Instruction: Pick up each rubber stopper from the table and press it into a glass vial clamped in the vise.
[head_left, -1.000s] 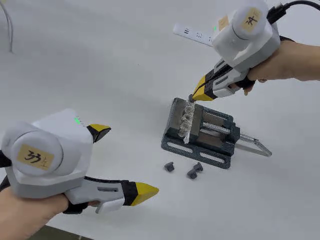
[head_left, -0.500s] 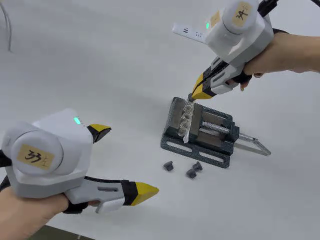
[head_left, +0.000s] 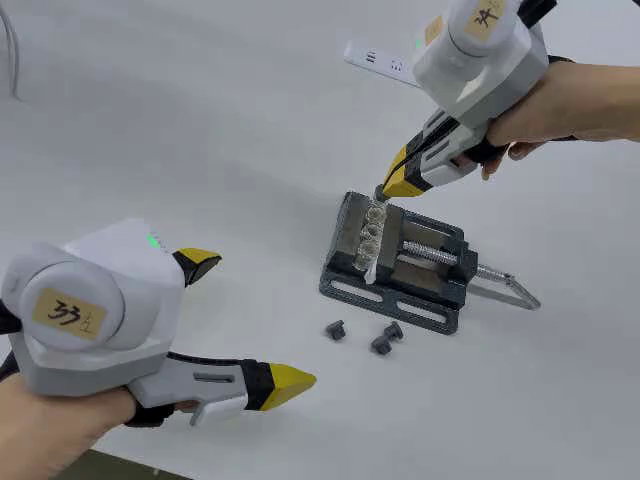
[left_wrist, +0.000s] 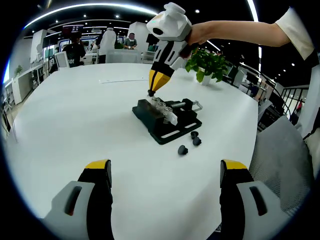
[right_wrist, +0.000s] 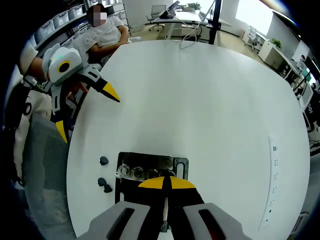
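We're seating a dark grey rubber stopper (head_left: 381, 195) in the end clear glass vial (head_left: 376, 213), right gripper (head_left: 385, 190) jaws pinched on it, left gripper (left_wrist: 165, 165) gaping empty; next, push straight down.

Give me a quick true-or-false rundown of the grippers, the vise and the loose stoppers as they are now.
1. Three stoppers lie loose on the table beside the vise. True.
2. The left gripper is shut. False: its jaws stand wide apart, holding nothing.
3. The right gripper has its tips at the far end of the row of glass vials. True.
4. The vise is empty. False: it clamps the row of vials.
5. The right gripper is open. False: its jaws are closed together.
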